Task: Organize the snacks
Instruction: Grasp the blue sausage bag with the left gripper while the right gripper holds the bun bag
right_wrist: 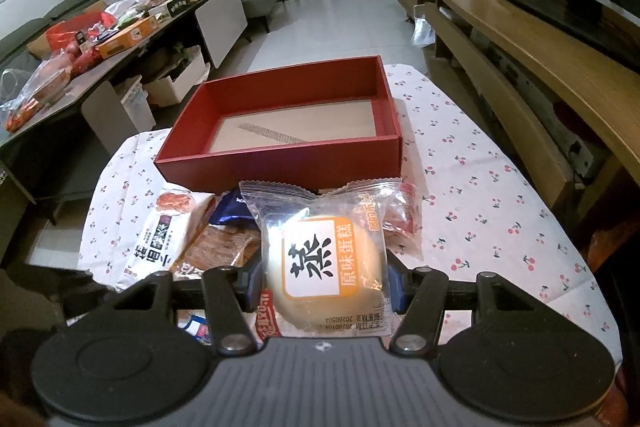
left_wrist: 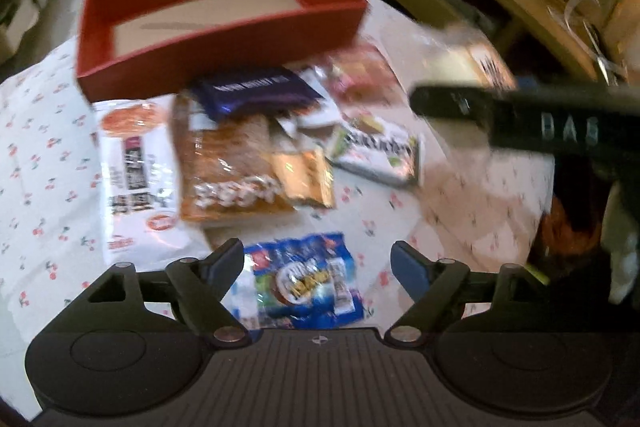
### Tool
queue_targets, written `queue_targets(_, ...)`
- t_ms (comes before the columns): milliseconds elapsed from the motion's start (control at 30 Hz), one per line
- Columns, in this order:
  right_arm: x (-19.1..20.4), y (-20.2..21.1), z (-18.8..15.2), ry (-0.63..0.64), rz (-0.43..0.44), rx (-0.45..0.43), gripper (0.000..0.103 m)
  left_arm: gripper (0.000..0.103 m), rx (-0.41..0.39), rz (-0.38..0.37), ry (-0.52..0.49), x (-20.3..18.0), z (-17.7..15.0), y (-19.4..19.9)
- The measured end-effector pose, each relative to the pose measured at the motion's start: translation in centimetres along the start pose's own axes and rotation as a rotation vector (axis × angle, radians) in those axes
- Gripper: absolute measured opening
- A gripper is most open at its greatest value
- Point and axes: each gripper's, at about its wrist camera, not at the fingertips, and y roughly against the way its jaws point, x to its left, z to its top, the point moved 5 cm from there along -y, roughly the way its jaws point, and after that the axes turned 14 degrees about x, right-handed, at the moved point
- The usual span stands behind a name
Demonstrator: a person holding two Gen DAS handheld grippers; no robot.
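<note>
Cherry-print cloth [right_wrist: 480,163] covers the small table, with a cluttered living room beyond it: a low side table piled with goods on the left and a long wooden bench on the right. At the far end of the cloth sits the red box [right_wrist: 280,163], open-topped and holding nothing but its bare cardboard floor. A loose heap of snack packets lies just in front of its near wall.

Closed on the clear-wrapped steamed cake [right_wrist: 324,267], the right gripper [right_wrist: 324,285] presses its blue pads against both sides of the soft bun, near side of the box. The cake is squashy and its wrapper slick, so it could get crushed or slide out through the film on the way over the box wall.

Low over the near edge of the heap, the left gripper [left_wrist: 318,263] has its jaws spread with nothing between them. The blue cookie packet [left_wrist: 306,283] lies on the cloth directly below the gap. That view is smeared with motion, so the aim may be off; the fingers could pinch only a crinkled edge, or catch the cloth.

Both grippers work close together, and the right one shows as a dark bar [left_wrist: 520,119] across the left view, so a collision looks possible. The white noodle bag [left_wrist: 136,171] and orange bread bag [left_wrist: 232,171] overlap, so tugging one may drag the other.
</note>
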Motion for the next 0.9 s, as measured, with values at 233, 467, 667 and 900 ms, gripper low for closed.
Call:
queue_targets(233,0.2,-0.1,-0.3,0.017,0.006,0.012,0.063,0.086,0.057,0.063,-0.294,-2.7,1.5,-3.2)
queue_targets(467,0.2,-0.2,-0.2,0.02,0.015,0.017,0.063,0.087,0.166,0.064,-0.313,-1.4,-1.0,-4.3)
queue_targets(667,0.9,-0.1,-0.3,0.038,0.026,0.014,0.063,0.088,0.182,0.092,-0.34,-1.8,-2.9,-3.9)
queue_targets(900,0.5,-0.3,-0.6,0.037,0.021,0.025,0.063,0.089,0.187,0.136,-0.37,-2.1,-1.0,-5.4)
